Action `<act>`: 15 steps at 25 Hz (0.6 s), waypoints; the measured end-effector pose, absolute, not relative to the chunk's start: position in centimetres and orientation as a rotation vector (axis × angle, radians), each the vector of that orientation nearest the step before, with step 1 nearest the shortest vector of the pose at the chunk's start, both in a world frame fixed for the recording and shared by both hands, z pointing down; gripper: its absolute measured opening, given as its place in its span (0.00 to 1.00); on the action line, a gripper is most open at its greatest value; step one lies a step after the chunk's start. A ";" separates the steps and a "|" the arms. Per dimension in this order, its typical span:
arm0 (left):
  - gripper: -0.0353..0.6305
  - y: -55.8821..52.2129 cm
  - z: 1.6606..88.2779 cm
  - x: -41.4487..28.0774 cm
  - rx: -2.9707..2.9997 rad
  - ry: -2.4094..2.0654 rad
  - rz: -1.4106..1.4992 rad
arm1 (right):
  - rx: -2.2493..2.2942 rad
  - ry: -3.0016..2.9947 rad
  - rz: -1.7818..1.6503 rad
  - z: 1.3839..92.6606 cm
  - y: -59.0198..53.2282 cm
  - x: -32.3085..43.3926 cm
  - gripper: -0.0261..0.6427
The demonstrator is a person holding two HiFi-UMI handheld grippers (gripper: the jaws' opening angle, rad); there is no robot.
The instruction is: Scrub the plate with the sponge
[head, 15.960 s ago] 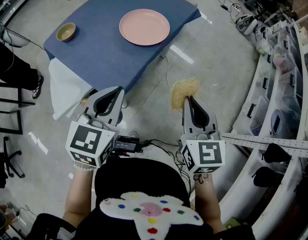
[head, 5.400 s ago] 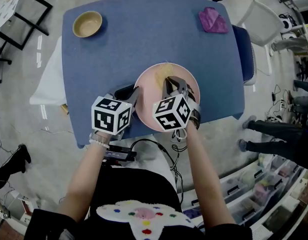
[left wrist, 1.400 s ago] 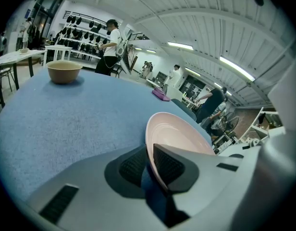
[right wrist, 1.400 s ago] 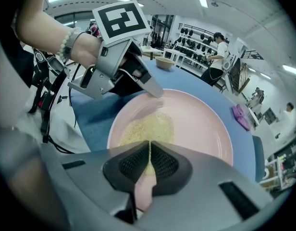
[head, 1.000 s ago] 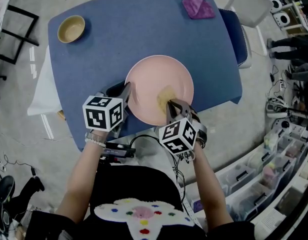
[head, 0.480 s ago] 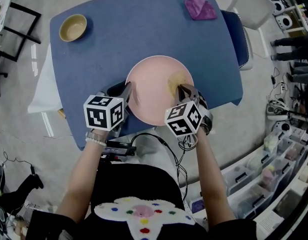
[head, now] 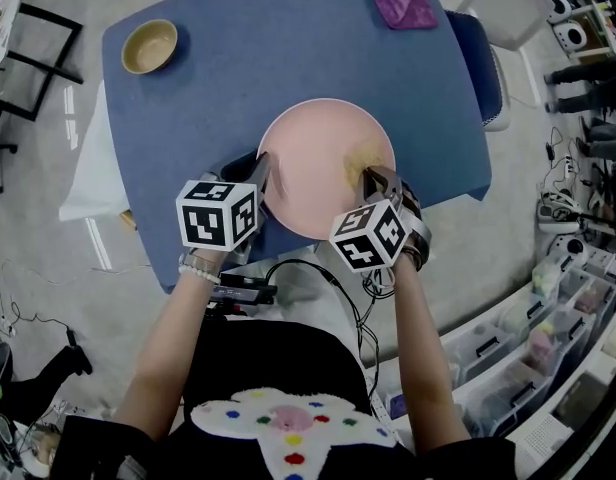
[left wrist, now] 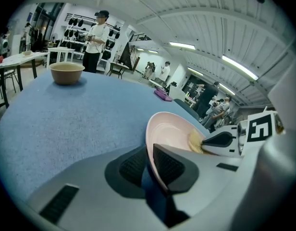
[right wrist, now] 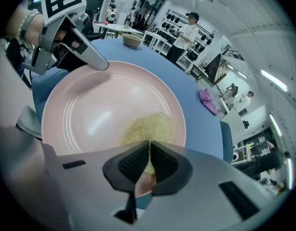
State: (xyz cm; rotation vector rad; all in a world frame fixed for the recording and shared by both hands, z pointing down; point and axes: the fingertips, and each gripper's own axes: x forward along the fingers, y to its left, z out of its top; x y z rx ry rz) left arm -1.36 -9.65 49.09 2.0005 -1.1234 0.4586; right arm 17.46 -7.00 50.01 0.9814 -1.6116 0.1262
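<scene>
I had L claw (head: 262,168) clamped on plate (head: 313,153) rim at its 8 o'clock, at bench (head: 288,48) near edge. R claw (head: 374,176) pinched sponge (head: 361,157), pressed on plate at 3 o'clock.

Left gripper (head: 262,168), right gripper (head: 376,178): both clamped

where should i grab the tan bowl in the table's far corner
Pinch the rim of the bowl from above, one jaw inside and one outside, on its near side: it stands upright, mouth open, with a thin wall.
</scene>
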 end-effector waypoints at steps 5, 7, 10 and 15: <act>0.14 -9.8 49.2 -1.1 1.991 -1.130 0.455 | 0.954 -1.646 0.246 50.1 -3.9 16.4 0.06; 0.14 -9.7 49.4 -1.0 1.984 -1.132 0.460 | 0.931 -1.665 0.279 50.3 -2.7 15.6 0.06; 0.14 -9.6 49.7 -1.0 1.976 -1.138 0.472 | 0.900 -1.705 0.329 50.4 -1.2 13.8 0.06; 0.14 -9.6 49.8 -0.9 1.975 -1.122 0.486 | 0.860 -1.780 0.394 50.5 0.0 10.4 0.06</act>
